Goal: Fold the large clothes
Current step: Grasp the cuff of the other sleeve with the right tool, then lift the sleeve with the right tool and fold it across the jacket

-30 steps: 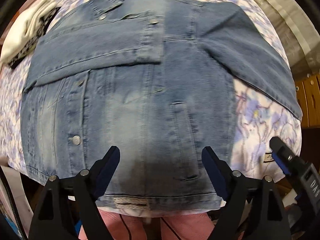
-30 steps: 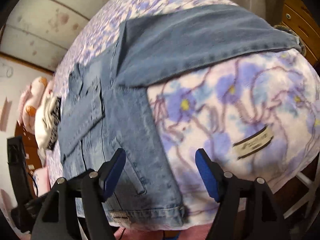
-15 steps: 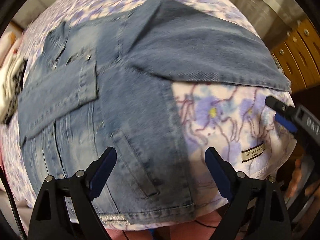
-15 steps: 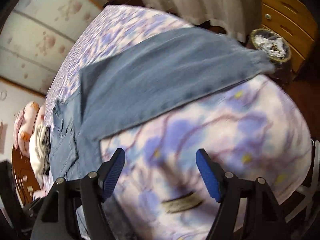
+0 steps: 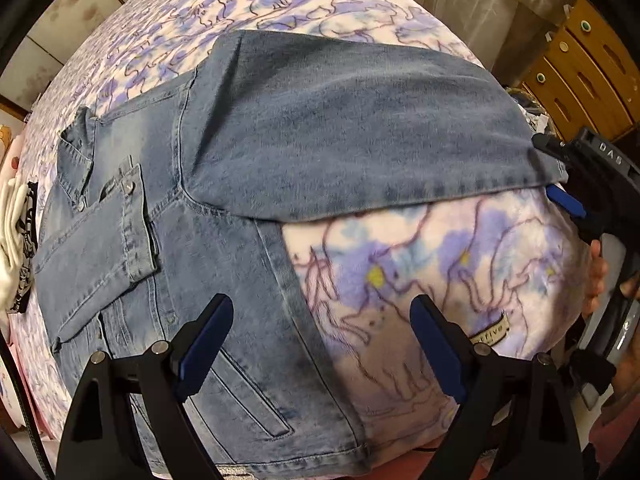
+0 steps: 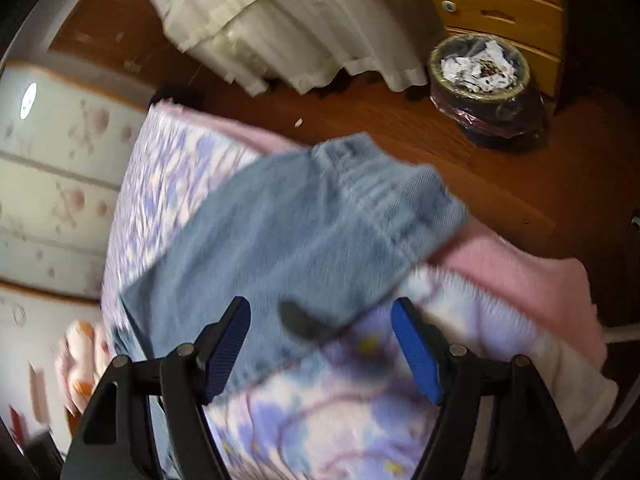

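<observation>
Fingers (image 5: 208,340) of both grippers gape empty over the denim jacket (image 5: 240,200) on the bed (image 5: 460,272).

Both views carry strong fisheye distortion: straight lines bow outward, and a black vignette fills the corners. Lighting is warm, indoor and moderate, without hard glare.

The left wrist view is mostly sharp. The denim jacket (image 5: 248,208) shows clear stitching, with a soft dark shadow on the denim between the left tool (image 5: 322,350) fingers. The bed (image 5: 460,280) cover is slightly smeared near its right edge.

The right wrist view is heavily motion-blurred. The sleeve (image 6: 304,232) and the bed's floral print streak, and only the right tool (image 6: 320,346) stays crisp. A small bright reflection sits at the upper left. The floor (image 6: 420,136) appears dim.
</observation>
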`<state>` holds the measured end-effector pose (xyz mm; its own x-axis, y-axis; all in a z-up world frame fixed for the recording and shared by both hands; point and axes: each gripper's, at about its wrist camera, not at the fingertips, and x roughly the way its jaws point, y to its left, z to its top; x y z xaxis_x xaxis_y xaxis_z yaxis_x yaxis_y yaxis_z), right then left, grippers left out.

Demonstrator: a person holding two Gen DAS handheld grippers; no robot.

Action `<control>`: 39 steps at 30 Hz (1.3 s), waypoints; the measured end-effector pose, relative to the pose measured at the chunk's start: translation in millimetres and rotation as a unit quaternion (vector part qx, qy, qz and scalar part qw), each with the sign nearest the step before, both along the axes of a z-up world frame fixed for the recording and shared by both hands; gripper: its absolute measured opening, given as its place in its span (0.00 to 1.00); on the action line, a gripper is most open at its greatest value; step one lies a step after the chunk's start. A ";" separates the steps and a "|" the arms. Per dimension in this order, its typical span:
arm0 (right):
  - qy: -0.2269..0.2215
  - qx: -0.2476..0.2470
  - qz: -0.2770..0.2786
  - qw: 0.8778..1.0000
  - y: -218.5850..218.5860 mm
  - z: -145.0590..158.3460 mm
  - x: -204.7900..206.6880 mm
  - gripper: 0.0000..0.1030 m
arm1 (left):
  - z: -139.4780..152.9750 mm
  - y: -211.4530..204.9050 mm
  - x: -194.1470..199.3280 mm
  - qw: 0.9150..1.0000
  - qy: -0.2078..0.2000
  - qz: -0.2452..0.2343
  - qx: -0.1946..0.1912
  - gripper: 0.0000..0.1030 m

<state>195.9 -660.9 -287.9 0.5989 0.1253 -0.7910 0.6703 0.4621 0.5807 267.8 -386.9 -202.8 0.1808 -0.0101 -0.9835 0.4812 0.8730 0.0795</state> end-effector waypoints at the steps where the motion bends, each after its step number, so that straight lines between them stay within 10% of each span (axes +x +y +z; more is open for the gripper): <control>1: -0.008 0.010 -0.018 1.000 -3.6 -2.5 -0.4 0.71 | -0.5 -0.6 1.9 1.000 -0.002 -0.001 0.003 0.86; 10: -0.008 0.002 -0.124 0.992 -9.6 -16.2 9.7 0.69 | -5.5 18.0 16.4 0.999 0.017 0.037 -0.017 0.86; 14: 0.046 -0.058 -0.124 0.990 -11.5 -20.3 31.6 0.45 | -12.0 34.5 15.0 0.998 0.021 0.056 -0.034 0.86; 22: 0.020 -0.055 -0.165 0.985 -10.4 -11.0 18.7 0.12 | -10.4 85.4 0.6 0.996 0.014 0.074 -0.055 0.86; 39: -0.137 -0.245 -0.111 0.953 136.3 177.9 57.4 0.07 | 21.9 261.1 2.0 0.990 -0.004 0.103 -0.100 0.86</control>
